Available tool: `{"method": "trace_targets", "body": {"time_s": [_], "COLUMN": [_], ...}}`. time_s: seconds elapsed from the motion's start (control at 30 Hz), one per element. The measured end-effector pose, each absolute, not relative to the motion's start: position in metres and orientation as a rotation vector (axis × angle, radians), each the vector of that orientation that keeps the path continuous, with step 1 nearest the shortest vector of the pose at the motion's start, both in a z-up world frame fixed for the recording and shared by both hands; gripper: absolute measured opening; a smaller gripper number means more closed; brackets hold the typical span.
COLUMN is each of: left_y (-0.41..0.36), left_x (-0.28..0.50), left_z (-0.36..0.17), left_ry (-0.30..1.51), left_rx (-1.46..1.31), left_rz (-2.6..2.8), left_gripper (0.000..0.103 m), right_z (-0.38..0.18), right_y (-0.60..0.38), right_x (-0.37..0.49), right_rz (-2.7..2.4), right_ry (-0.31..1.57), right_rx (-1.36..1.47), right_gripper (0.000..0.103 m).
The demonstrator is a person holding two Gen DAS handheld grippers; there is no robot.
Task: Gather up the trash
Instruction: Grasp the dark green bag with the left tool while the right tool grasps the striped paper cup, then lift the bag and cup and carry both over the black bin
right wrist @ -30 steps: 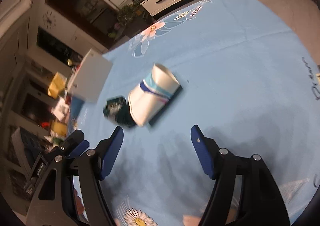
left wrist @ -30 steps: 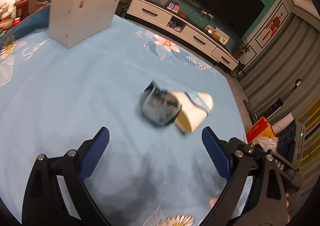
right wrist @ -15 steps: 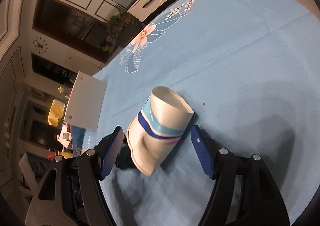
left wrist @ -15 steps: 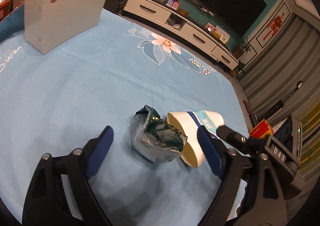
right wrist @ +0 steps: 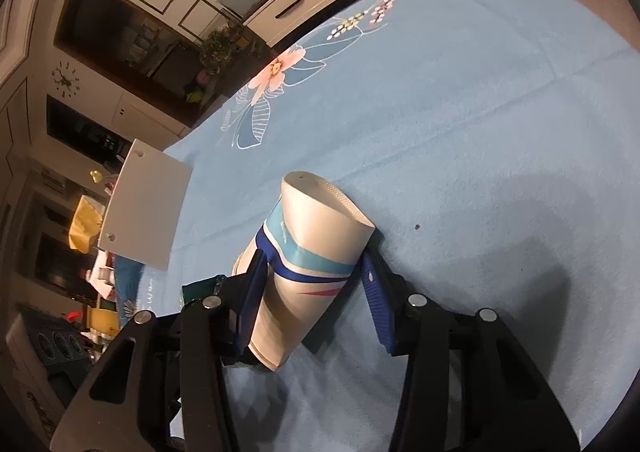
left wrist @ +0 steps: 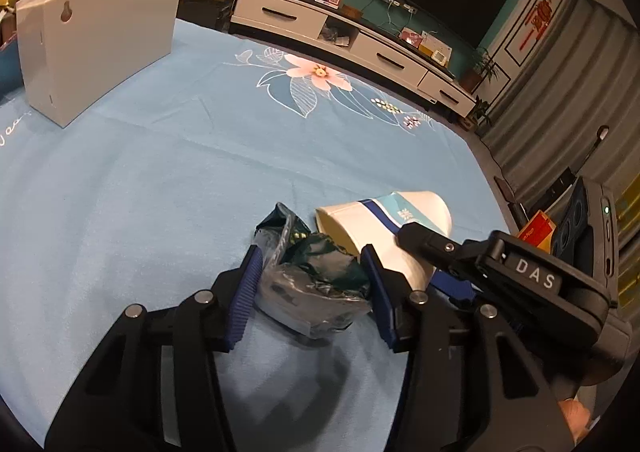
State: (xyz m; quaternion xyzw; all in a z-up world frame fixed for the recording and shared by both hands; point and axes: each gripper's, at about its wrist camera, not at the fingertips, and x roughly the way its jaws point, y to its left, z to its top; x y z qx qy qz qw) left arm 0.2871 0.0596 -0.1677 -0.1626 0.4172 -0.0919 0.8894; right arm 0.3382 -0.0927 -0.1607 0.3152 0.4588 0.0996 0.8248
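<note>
A crumpled dark green wrapper [left wrist: 320,272] lies on the light blue flowered tablecloth [left wrist: 160,172]. My left gripper [left wrist: 314,292] straddles it, its jaws closing, both blue pads against the wrapper's sides. Right beside it a white paper cup [left wrist: 384,220] with blue bands lies on its side. In the right wrist view the cup [right wrist: 316,228] sits between the closing jaws of my right gripper [right wrist: 312,284]; the left pad lies on it and the right pad's tip meets its side. One of the right gripper's fingers [left wrist: 424,244] crosses over the cup. The wrapper [right wrist: 200,288] peeks out behind the right gripper's left finger.
A white box [left wrist: 100,36] stands on the cloth at the far left, also in the right wrist view [right wrist: 144,204]. The table's edge [left wrist: 480,172] runs close on the right, with a red and yellow carton [left wrist: 536,228] beyond it. A white TV cabinet [left wrist: 340,36] lines the far wall.
Both grippers came forward and down onto the trash. The left jaws narrowed around the wrapper, the right jaws around the cup. The cup and wrapper stayed side by side.
</note>
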Motion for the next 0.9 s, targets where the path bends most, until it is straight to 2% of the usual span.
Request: {"method": "trace_targets", "body": {"time_s": [0.07,0.1,0.13,0.9], "left_y": [0.062,0.062,0.062,0.061], "left_x": [0.285,0.284,0.283,0.257], "left_z": [-0.168,-0.168,-0.167,-0.126], "left_ry": [0.868,0.866,0.862,0.77], "left_rx": [-0.351,-0.351,-0.346,-0.31], "left_rz": [-0.194,-0.195,-0.191,-0.167], "left_gripper": [0.048,0.047,0.046,0.045], "right_z": [-0.158,-0.156,-0.154,-0.108], "right_y": [-0.092,-0.091,-0.091,-0.115], "right_x": [0.337,0.337,0.336,0.297], "right_rz": [0.214,0.209,0.209,0.147], "right_ry": [0.957,0.949,0.945,0.82], "right_rx": [0.654,0.642,0.626,0.524], "right_gripper": [0.045,0.036,0.035,0.034]}}
